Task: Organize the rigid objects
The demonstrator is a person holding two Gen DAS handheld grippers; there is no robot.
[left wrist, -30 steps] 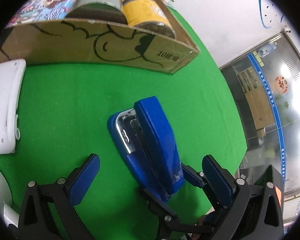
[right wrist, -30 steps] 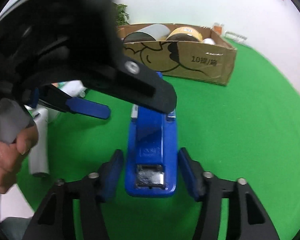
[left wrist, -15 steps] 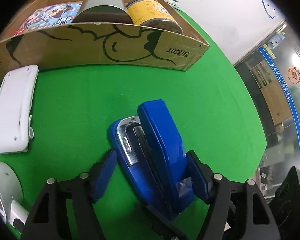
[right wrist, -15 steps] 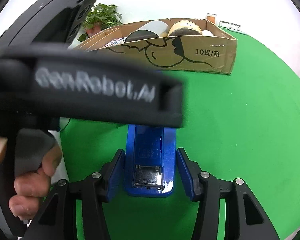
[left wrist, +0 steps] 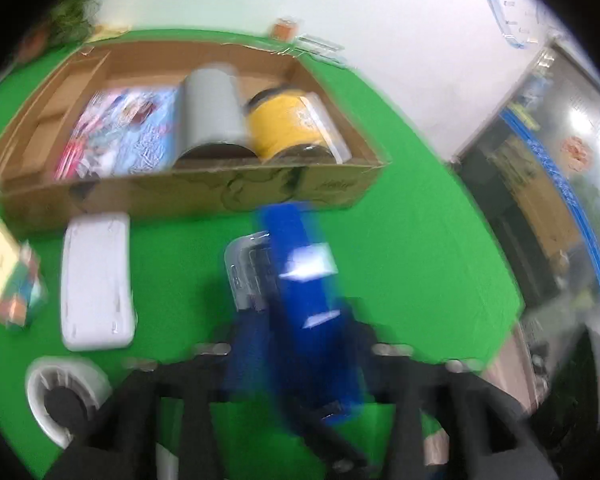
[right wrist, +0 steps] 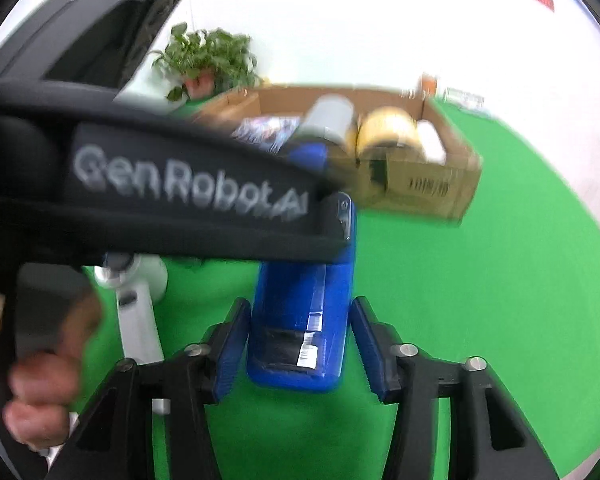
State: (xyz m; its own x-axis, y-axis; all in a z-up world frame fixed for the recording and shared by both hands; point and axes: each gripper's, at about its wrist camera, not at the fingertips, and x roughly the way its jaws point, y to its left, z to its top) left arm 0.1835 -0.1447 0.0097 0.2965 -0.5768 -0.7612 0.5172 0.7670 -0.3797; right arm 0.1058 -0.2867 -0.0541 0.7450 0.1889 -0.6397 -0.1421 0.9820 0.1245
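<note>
A blue stapler (right wrist: 300,320) sits between both pairs of jaws, lifted above the green table (right wrist: 460,300). It is a long, glossy plastic stapler with a silvery metal magazine showing along one side in the left wrist view (left wrist: 296,292); on its near end, seen from the right wrist, there is a dark patch and a small white sticker whose print is too blurred to read.

The left gripper (left wrist: 292,356) has just been closing its jaws, and they now clench the stapler's sides. The right gripper (right wrist: 296,344) has likewise just been closing; its blue pads press in on the stapler's near end from both sides, though the right pad looks a shade apart in the blur.

Across the right wrist view, ahead of its jaws and to their left, runs the black body of the left gripper, lettered "GenRobot.AI" in white, with a hand (right wrist: 36,368) wrapped round its handle.

Beyond the jaws stands a cardboard box (left wrist: 204,192) holding a grey cylinder (left wrist: 212,120), a yellow can (left wrist: 284,124) and a colourful printed pack (left wrist: 120,132). Dark print on the box front is smeared beyond reading
</note>
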